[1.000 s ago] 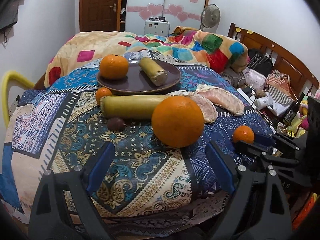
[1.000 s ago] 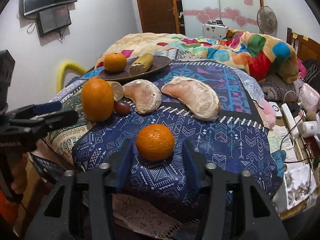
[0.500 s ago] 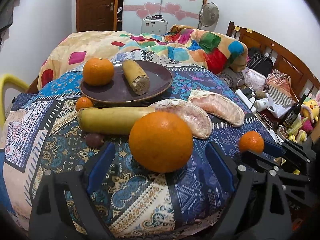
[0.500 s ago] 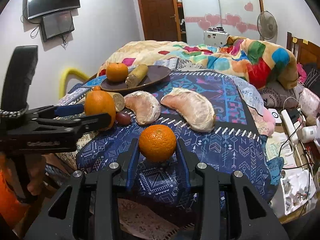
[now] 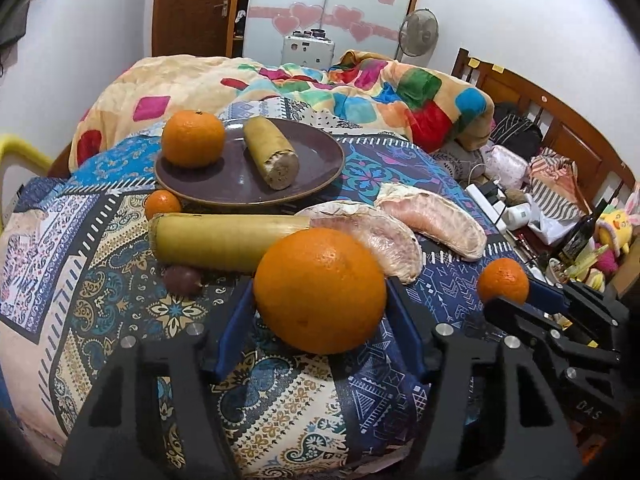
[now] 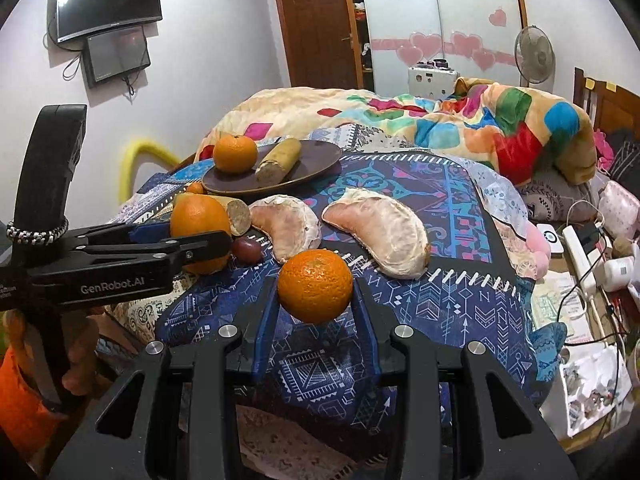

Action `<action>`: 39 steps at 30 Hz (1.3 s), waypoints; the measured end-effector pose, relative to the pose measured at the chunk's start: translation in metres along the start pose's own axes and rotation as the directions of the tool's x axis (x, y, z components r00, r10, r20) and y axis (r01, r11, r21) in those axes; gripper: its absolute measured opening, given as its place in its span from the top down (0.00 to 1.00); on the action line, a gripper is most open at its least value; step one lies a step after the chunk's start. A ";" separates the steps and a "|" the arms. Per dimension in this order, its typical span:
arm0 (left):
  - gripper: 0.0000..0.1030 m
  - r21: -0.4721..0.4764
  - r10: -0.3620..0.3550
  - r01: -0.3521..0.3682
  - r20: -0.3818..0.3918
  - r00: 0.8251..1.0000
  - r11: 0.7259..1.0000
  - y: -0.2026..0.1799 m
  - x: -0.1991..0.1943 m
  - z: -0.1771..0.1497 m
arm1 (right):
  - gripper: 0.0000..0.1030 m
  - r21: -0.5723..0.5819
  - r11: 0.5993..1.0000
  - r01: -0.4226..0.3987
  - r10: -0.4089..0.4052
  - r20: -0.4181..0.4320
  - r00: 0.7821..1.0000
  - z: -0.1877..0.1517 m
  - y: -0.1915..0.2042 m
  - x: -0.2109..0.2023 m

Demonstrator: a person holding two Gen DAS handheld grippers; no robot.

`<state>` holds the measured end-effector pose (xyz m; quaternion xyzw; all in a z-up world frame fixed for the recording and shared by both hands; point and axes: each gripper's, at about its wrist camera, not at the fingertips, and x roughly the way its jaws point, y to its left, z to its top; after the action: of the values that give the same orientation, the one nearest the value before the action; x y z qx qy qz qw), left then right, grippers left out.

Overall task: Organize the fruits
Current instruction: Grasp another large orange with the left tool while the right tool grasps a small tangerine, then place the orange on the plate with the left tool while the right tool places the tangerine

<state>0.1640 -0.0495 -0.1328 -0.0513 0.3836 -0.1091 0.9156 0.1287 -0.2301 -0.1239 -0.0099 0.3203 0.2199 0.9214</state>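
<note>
Gripping, both hands: two oranges were being taken at once from the patterned cloth (image 5: 100, 312) on the bed, with the brown plate (image 5: 320, 168) at the far side the likely place for them.
Left gripper (image 5: 320, 322): its jaws had just been closing on the large orange (image 5: 320, 290), which sat between the blue pads; the pads met the fruit's sides, so I read it as clamped, though only freshly.
Right gripper (image 6: 315, 304): pinched tight on the small orange (image 6: 315, 286), which looked lifted just clear of the cloth — a shadow lay beneath it.
Plate contents: a medium orange (image 5: 193, 138) on its left part and a short sugarcane piece (image 5: 272, 152) across the middle; bare plate showed toward the right rim.
Neighbours: a long sugarcane piece (image 5: 224, 242) lay just behind the large orange, a pomelo segment (image 5: 380, 240) touched or nearly touched it at the right, and a dark round fruit (image 5: 182, 280) sat near on the left.
Doing it well: the large orange was round and smooth, so the pads should have sat at its widest part before any lift — a grip higher up could have squeezed it out.
Lift path: straight up first, to avoid dragging the sugarcane or the pomelo.
Placement: the bare right side suited it, set down low so it did not roll.
</note>
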 end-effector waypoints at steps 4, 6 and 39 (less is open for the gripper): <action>0.38 -0.007 -0.017 0.017 0.002 1.000 1.000 0.003 -0.006 -0.001 | 0.67 0.002 1.000 0.000 0.000 0.007 1.000 0.004 0.000 0.001; 0.38 -0.020 -0.031 0.031 -0.001 1.000 0.999 0.007 -0.008 -0.001 | 0.67 0.003 1.000 0.001 -0.001 0.012 1.000 0.006 0.000 0.001; 0.38 0.018 0.127 -0.129 0.073 0.989 0.991 0.068 0.004 0.083 | 0.67 -0.114 0.993 0.027 -0.020 0.062 0.998 0.104 0.012 0.054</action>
<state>0.2372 0.0164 -0.0895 -0.0198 0.3519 -0.0525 0.9344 0.2223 -0.1812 -0.0713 -0.0598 0.2789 0.2274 0.9311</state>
